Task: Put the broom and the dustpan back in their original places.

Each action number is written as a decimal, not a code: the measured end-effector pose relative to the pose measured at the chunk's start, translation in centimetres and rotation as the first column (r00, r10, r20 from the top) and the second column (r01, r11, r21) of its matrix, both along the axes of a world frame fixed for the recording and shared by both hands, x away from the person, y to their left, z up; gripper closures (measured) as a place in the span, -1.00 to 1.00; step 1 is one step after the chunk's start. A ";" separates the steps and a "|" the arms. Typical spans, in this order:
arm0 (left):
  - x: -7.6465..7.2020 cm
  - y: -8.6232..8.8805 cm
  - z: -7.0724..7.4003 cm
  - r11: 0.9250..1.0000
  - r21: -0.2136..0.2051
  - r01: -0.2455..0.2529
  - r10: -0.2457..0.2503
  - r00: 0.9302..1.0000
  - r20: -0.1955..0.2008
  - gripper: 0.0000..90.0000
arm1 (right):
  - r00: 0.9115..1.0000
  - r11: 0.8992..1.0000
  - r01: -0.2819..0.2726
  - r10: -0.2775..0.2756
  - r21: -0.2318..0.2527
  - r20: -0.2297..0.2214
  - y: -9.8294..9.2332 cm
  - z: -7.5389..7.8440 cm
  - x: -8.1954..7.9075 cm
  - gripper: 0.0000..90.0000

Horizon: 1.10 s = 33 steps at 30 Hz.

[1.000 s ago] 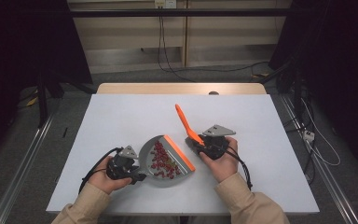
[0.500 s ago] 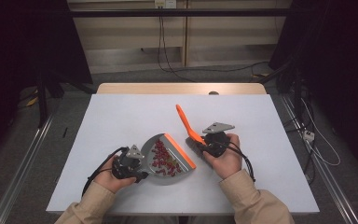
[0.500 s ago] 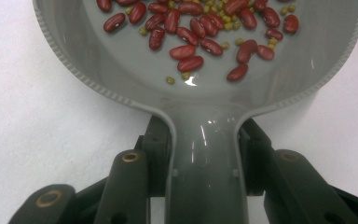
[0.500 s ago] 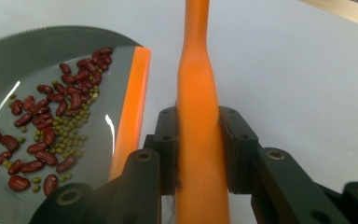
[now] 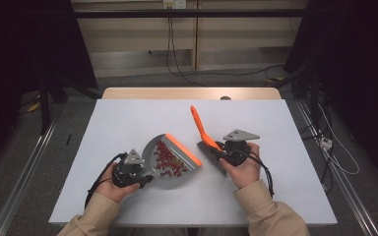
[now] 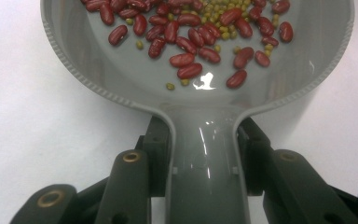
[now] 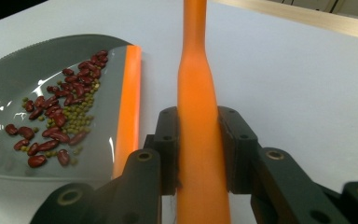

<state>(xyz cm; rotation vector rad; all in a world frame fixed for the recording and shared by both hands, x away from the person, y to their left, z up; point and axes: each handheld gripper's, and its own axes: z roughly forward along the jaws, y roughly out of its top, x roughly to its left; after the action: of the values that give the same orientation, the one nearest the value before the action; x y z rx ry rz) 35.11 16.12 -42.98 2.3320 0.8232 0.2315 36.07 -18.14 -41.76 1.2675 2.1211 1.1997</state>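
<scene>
A grey dustpan [image 5: 151, 149] with an orange lip [image 5: 183, 150] rests on the white table, holding red kidney beans [image 5: 166, 161] and small green beans. My left gripper [image 5: 144, 179] is shut on its handle; in the left gripper view the pads [image 6: 158, 154] clamp the grey handle [image 6: 204, 182] below the pan's wall [image 6: 98, 84] and the beans [image 6: 186, 44]. My right gripper [image 5: 217, 153] is shut on an orange brush [image 5: 200, 126] just right of the lip. In the right gripper view the orange handle [image 7: 198, 93] runs between the jaws [image 7: 199, 149], with the pan [image 7: 28, 65] at left.
The white table [image 5: 128, 118] stretches bare beyond the pan and brush. A wooden strip [image 5: 192, 93] borders its far edge. Cables trail from both grippers toward the person's sleeves, and more cables lie on the floor at right [image 5: 325, 142].
</scene>
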 end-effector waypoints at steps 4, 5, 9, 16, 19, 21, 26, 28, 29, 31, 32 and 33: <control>0.0 0.3 0.2 0.999 -0.028 -0.030 0.030 0.999 0.020 0.41 | 1.000 1.000 0.007 -0.007 0.007 0.007 -0.2 0.1 0.0 0.59; 0.0 0.3 0.2 0.999 -0.025 -0.041 0.042 0.999 0.029 0.41 | 1.000 1.000 0.006 -0.006 0.009 0.008 -0.3 0.2 0.0 0.59; 0.1 0.8 0.4 0.997 -0.051 -0.063 0.065 0.998 0.025 0.41 | 1.000 1.000 0.005 -0.005 0.012 0.015 -0.4 0.3 0.1 0.59; 0.5 1.4 0.7 0.993 -0.064 -0.101 0.103 0.994 0.027 0.41 | 1.000 1.000 0.010 -0.011 0.023 0.018 -1.1 0.4 0.2 0.59; 0.7 1.7 0.7 0.992 -0.068 -0.110 0.112 0.993 0.030 0.41 | 0.999 0.999 0.021 -0.022 0.030 0.023 -1.6 0.6 0.2 0.59; 0.8 1.8 0.7 0.990 -0.072 -0.119 0.122 0.992 0.033 0.41 | 0.999 0.999 0.028 -0.029 0.029 0.026 -1.9 0.7 0.2 0.59; 1.1 2.3 0.7 0.985 -0.078 -0.152 0.155 0.987 0.036 0.41 | 0.999 0.998 0.039 -0.040 0.051 0.025 -2.7 0.7 0.1 0.59; 1.3 2.5 0.7 0.983 -0.077 -0.167 0.170 0.985 0.035 0.41 | 0.998 0.998 0.049 -0.051 0.044 0.031 -3.0 0.8 0.1 0.59; 1.4 2.7 0.6 0.981 -0.077 -0.176 0.179 0.983 0.033 0.41 | 0.998 0.998 0.054 -0.055 0.046 0.032 -3.2 0.9 0.0 0.59; 1.5 2.8 0.5 0.978 -0.083 -0.194 0.197 0.980 0.031 0.41 | 0.997 0.996 0.062 -0.064 0.057 0.032 -3.5 0.9 -0.1 0.59; 1.6 2.9 0.5 0.976 -0.081 -0.202 0.205 0.978 0.028 0.41 | 0.997 0.996 0.064 -0.066 0.055 0.035 -3.6 1.0 -0.1 0.59; 1.7 3.0 0.4 0.976 -0.075 -0.206 0.209 0.977 0.033 0.41 | 0.997 0.996 0.065 -0.066 0.055 0.035 -3.7 1.0 -0.1 0.59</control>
<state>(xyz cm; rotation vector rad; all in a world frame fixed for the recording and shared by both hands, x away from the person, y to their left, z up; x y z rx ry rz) 36.81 19.16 -42.55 2.1677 1.0390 0.3326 35.95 -21.88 -40.77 1.3175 2.0181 1.2502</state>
